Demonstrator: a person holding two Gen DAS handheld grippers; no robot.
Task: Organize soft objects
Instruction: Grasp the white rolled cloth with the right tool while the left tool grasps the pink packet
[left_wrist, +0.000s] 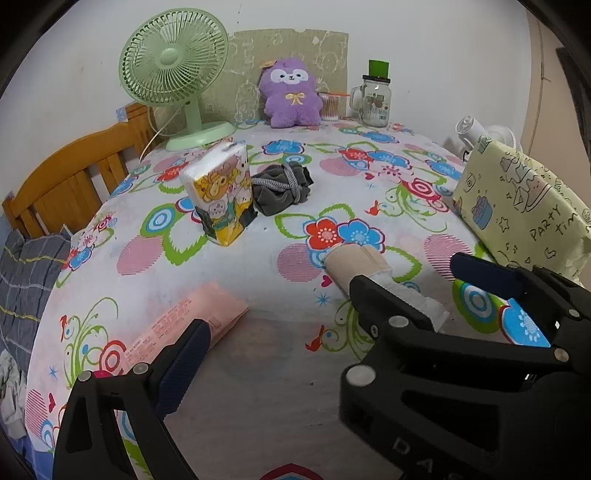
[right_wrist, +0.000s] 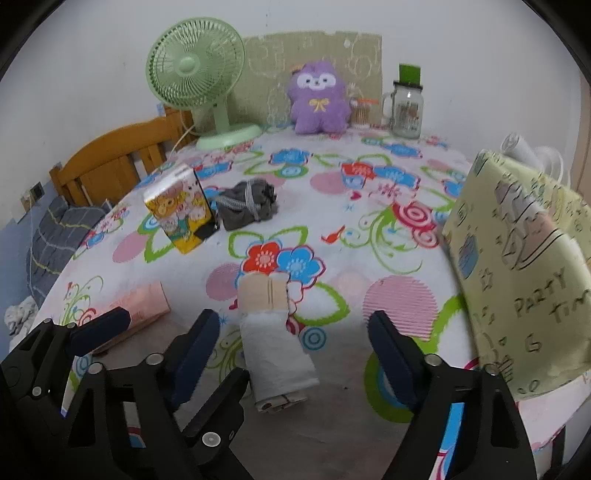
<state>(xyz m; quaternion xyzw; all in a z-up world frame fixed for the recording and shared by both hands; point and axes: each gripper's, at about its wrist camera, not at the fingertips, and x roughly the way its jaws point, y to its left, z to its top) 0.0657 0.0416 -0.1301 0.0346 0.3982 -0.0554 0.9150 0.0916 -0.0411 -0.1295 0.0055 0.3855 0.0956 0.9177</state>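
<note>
The rolled cloth (right_wrist: 275, 334) is seen lying between the spread jaws of the right gripper (right_wrist: 295, 339), untouched. It is judged light and squashy, best pinched mid-roll. The left gripper (left_wrist: 291, 328), also spread, is shown empty; only its view shows the pink packet (left_wrist: 192, 317) clearly

Mid-frame, tissue pack (right_wrist: 180, 215) stands left of drawstring pouch (right_wrist: 246, 207); rolled sock (right_wrist: 271, 334) lies below; plush toy (right_wrist: 319, 99) at top.
</note>
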